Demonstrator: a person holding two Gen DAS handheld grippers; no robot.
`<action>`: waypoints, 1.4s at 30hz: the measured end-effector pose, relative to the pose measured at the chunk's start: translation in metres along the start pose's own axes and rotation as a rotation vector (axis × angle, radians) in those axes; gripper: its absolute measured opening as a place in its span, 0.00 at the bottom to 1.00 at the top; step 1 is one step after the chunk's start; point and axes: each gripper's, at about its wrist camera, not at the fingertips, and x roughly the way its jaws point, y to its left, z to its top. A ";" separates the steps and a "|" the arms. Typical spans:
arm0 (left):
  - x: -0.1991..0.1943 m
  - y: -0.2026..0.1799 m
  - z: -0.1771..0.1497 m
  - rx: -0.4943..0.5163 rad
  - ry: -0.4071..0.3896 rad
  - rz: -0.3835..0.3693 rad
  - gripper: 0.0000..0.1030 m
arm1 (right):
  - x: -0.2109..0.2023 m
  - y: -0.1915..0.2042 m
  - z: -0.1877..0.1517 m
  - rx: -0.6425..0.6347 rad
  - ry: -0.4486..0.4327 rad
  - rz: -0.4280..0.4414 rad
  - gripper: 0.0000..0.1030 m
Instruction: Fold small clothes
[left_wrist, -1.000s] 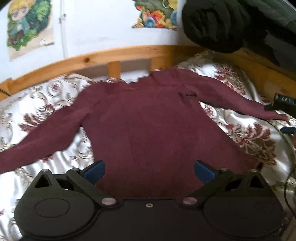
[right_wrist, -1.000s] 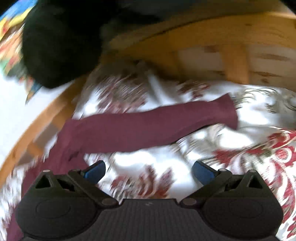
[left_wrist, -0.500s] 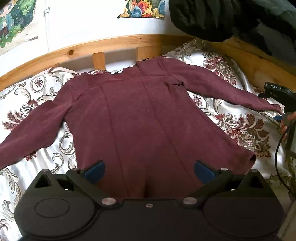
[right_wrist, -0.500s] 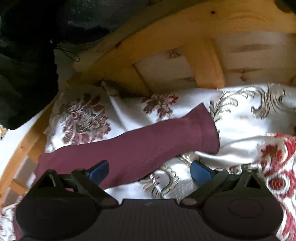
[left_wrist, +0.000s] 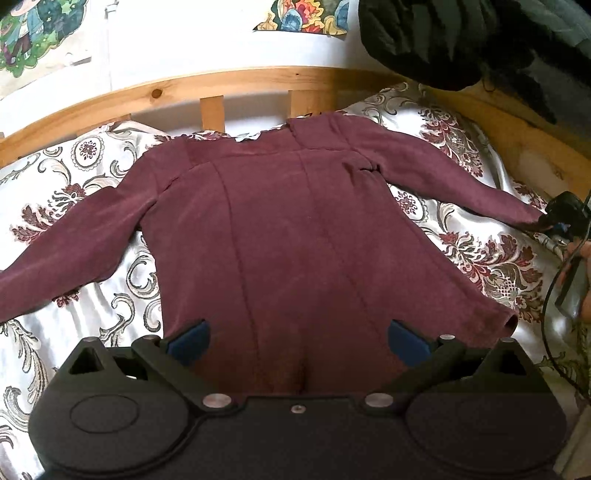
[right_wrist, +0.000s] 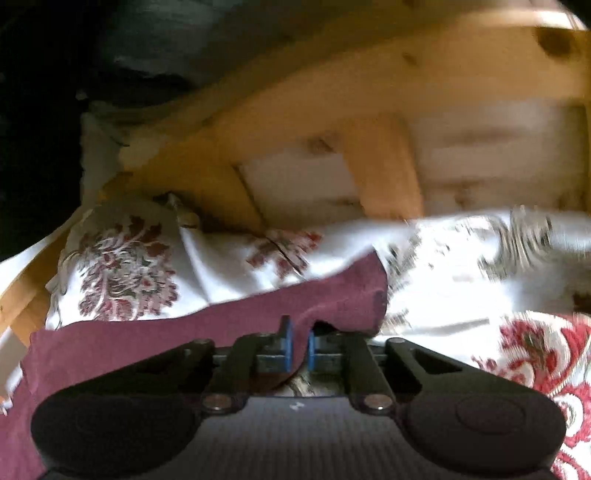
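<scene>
Sweater (left_wrist: 295, 236) whole only from open left gripper (left_wrist: 299, 338); right gripper (right_wrist: 300, 345), blurred, seemingly clamped on cuff (right_wrist: 354, 295).

Maroon top (left_wrist: 295, 240); white bedspread (left_wrist: 480, 258), my view, dark-red and grey floral scrolls; pine bed frame (left_wrist: 221, 81); blue pads (right_wrist: 287, 345) on black hand-held gripper (right_wrist: 299, 345).

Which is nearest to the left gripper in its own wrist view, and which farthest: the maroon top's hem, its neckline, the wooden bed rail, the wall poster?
1. Hem of the maroon top, right between the open jaws of the left gripper.
2. Neckline, at the garment's far end.
3. Wooden bed rail, just behind the neckline.
4. Wall poster, above the rail.
</scene>
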 end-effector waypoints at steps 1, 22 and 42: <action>0.000 0.001 0.001 -0.005 -0.001 0.000 0.99 | -0.004 0.006 0.000 -0.035 -0.026 0.009 0.07; -0.014 0.044 0.002 -0.190 -0.078 0.132 0.99 | -0.121 0.190 -0.153 -1.104 -0.427 0.855 0.06; -0.001 0.066 0.019 -0.332 -0.209 0.170 0.99 | -0.155 0.170 -0.215 -1.518 -0.161 1.152 0.29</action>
